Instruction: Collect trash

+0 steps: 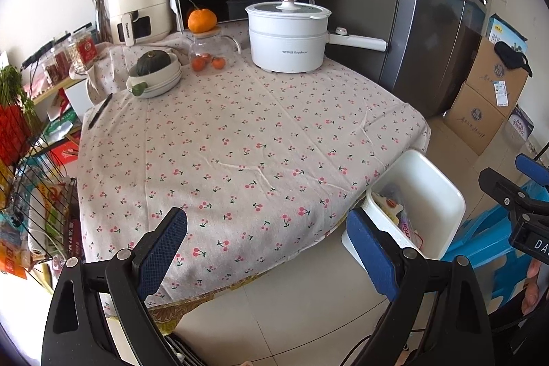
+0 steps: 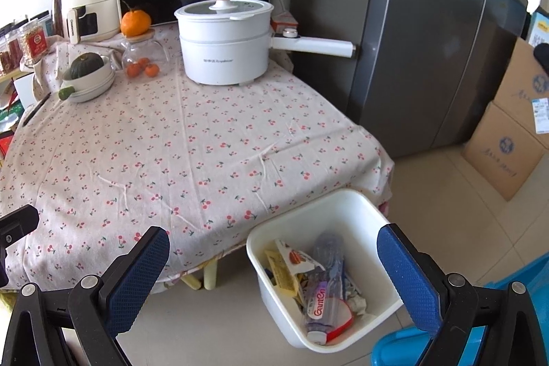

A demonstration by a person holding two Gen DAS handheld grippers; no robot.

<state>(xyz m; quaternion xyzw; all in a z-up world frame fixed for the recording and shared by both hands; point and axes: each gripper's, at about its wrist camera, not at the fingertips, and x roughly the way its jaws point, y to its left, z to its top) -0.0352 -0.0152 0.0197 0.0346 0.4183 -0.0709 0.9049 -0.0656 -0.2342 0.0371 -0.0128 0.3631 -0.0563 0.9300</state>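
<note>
Task status: judged near complete. The white bin (image 2: 329, 266) on the floor just beside the bench corner already holds the collected trash.
Trash location: inside the bin. A clear plastic bottle (image 2: 324, 290) with a purple label lies on top, with yellow wrappers (image 2: 279, 273) and crumpled paper packed beside it.
Bench surface: the cherry-print cloth (image 2: 178, 160) over the bench shows no loose litter across its open middle and near edge.
Remaining items on bench: the white electric pot (image 2: 224, 43), a glass jar (image 2: 144, 55) with an orange on its lid, a bowl with a dark squash (image 2: 87, 67) and a dark pen (image 1: 100, 111) at the far left edge. These read as household goods, not trash.
Work left: judged little or none; at most a check of the far-left edge of the bench.
Left tongs (image 1: 266, 249): spread wide, nothing between the pads, pointing down over the near edge of the bench.
Right tongs (image 2: 272, 276): spread wide, empty, hovering above the bin with the bin mouth framed between the fingers.
Contact: neither tongs touches the bin or the cloth.
</note>
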